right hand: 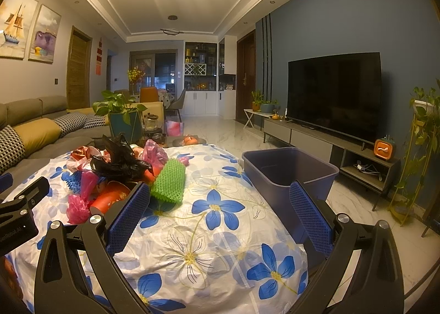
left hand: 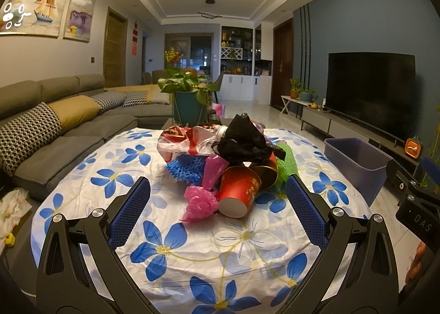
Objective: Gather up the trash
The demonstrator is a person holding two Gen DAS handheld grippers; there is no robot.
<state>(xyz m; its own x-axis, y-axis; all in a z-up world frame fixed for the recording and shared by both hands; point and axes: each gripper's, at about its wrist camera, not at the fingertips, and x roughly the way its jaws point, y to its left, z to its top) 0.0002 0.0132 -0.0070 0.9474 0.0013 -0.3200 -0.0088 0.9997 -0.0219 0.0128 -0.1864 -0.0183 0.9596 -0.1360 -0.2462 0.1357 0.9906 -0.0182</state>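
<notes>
Trash pile (left hand: 220, 154) heaped on the flowered tablecloth (left hand: 170, 231): red paper cup (left hand: 238, 190) on its side at the near edge, pink bag (left hand: 200, 202) touching it, black bag (left hand: 244, 140) on top, blue foam net (left hand: 187, 168) to the left, green foam net (right hand: 169, 183) on the pile's right side. Blue bin (right hand: 288, 173) well to the right of the pile, apparently empty. Left gripper (left hand: 218, 209) spread wide, grasping nothing, aimed at the cup. Right gripper (right hand: 220, 217) also spread, empty, between pile and bin. Nothing collected yet, by the look of it; whole pile left to move.
</notes>
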